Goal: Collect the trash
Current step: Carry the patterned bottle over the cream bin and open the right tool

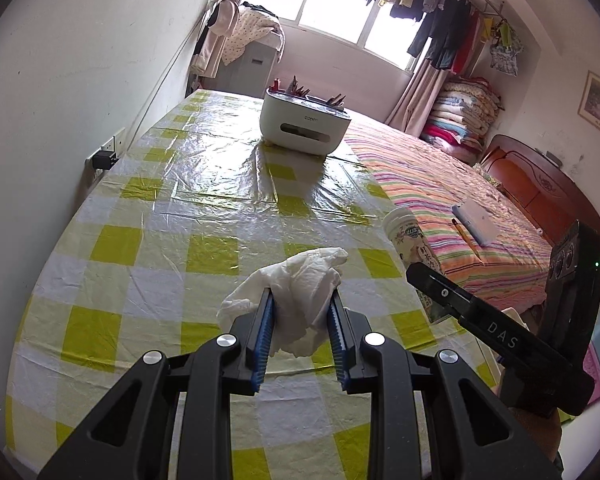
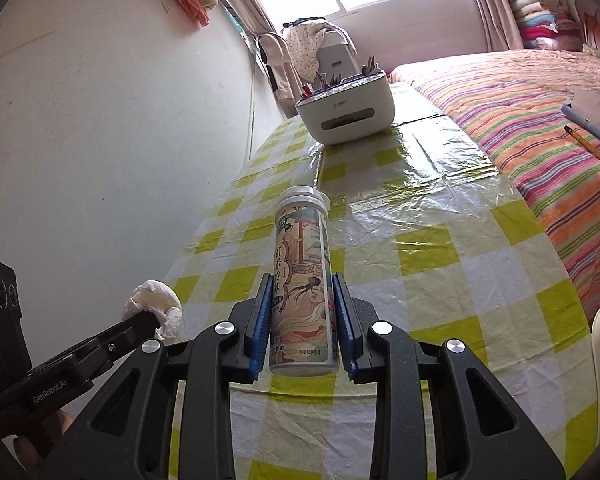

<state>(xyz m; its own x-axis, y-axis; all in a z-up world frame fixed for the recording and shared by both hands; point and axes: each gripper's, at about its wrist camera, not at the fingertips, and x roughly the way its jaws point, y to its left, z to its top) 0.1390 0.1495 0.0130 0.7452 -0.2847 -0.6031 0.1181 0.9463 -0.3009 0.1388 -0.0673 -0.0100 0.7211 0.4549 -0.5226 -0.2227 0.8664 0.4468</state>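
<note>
Your crumpled white tissue (image 1: 300,296) sits pinched between the blue fingers (image 1: 262,332), raised above the checked surface (image 1: 148,208); your tall bottle (image 2: 302,276), white-capped with a painted label, lies clamped lengthwise, cap pointing away from you.

Left tool (image 1: 302,308) clamps crumpled tissue (image 1: 296,292) (white) above checked tablecloth (image 1: 160,216).

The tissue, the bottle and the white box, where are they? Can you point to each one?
tissue (image 1: 300,296): left wrist view, on the crumpled middle between the jaws.
bottle (image 2: 302,280): right wrist view, on the picture label.
white box (image 1: 304,124): left wrist view, on its front wall.
</note>
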